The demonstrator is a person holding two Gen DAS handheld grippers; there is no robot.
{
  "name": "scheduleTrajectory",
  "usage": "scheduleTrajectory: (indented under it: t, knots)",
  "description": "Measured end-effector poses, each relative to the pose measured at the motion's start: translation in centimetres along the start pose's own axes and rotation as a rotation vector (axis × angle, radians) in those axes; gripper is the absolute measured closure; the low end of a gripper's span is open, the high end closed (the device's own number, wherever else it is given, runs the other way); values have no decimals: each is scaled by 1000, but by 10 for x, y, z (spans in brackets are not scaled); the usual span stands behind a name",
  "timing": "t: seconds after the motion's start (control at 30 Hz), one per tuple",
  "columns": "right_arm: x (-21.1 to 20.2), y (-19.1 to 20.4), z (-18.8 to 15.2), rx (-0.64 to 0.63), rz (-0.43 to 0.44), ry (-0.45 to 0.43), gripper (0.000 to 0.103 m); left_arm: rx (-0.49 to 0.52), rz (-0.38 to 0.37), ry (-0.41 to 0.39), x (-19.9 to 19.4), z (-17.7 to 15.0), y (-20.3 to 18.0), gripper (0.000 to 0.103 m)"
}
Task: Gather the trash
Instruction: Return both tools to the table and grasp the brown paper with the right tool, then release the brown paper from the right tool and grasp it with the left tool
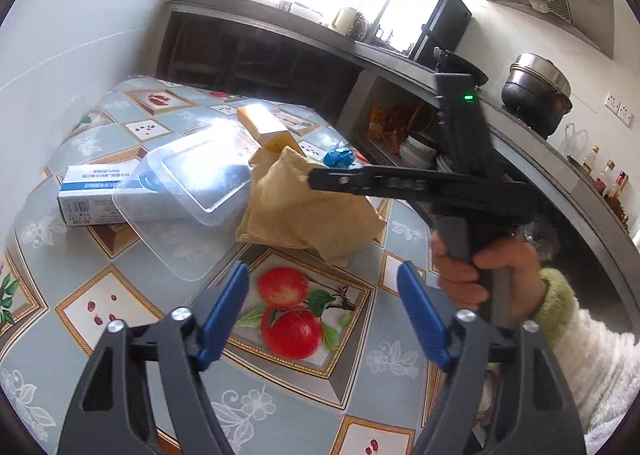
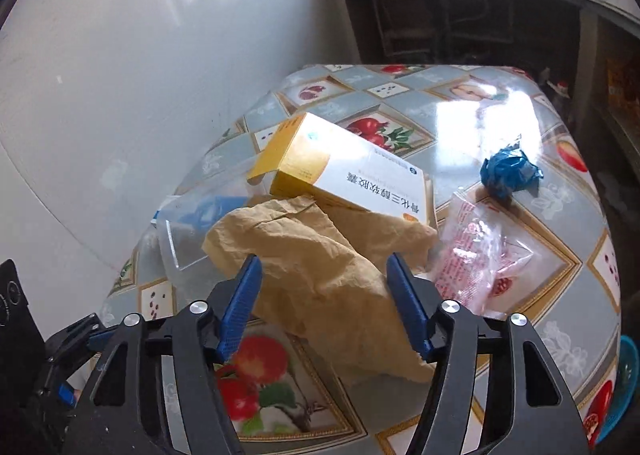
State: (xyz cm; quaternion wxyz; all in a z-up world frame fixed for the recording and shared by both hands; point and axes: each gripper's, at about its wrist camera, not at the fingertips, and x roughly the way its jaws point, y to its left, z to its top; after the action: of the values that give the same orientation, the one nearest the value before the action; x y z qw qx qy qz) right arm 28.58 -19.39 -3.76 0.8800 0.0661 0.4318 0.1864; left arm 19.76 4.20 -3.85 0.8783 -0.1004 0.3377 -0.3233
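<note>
The bench (image 2: 460,103), under a glossy fruit-print cloth, stood against a pale wall in a kitchen. Trash lay mid-bench: a clear tub (image 1: 188,179), a brown paper bag (image 2: 320,271), a yellow box (image 2: 348,175), a pink wrapper (image 2: 480,255) and, nearer the far edge, a blue wad (image 2: 508,171). The right tongs (image 2: 324,295) straddled the bag, open, pads not yet pressing. They should close low on its crumpled bulk. The left tongs (image 1: 324,307) hung open and empty.
</note>
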Motion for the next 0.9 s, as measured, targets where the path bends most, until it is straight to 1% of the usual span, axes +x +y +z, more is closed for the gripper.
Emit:
scheduleTrajectory:
  t: [0.03,0.07,0.1,0.13,0.23,0.37,0.47,0.6,0.67,0.73,0.8,0.87,0.9]
  knots:
    - [4,-1,-2,7,9,19,67,0,-11,4,0,-1,2,37]
    - [7,-3,-7,15,20,33,74,-1,-15,6,-1,-2,3,40]
    - [9,-3,-13,22,43,49,87,-2,-18,9,-1,-2,4,42]
    - [8,-3,-17,26,57,58,95,-5,-26,10,-2,-3,6,46]
    - [3,3,-27,31,95,73,99,5,-48,5,-6,-4,7,49]
    - [-12,8,-44,78,164,105,100,41,-66,15,-9,-9,4,49]
    - [-30,12,-66,135,231,140,100,68,-95,32,-10,-14,-1,49]
    - [-49,14,-92,178,287,174,100,85,-156,40,-13,-18,-7,49]
    - [-60,16,-105,187,287,184,100,80,-165,48,-12,-19,-6,49]
    - [-71,14,-117,211,293,187,100,82,-163,66,-9,-22,-5,49]
    - [-81,11,-125,249,304,180,100,87,-176,93,-6,-26,-7,51]
    - [-87,3,-124,282,335,163,100,91,-210,141,-1,-33,-8,51]
    - [-90,1,-122,299,352,147,100,90,-215,173,4,-37,-8,51]
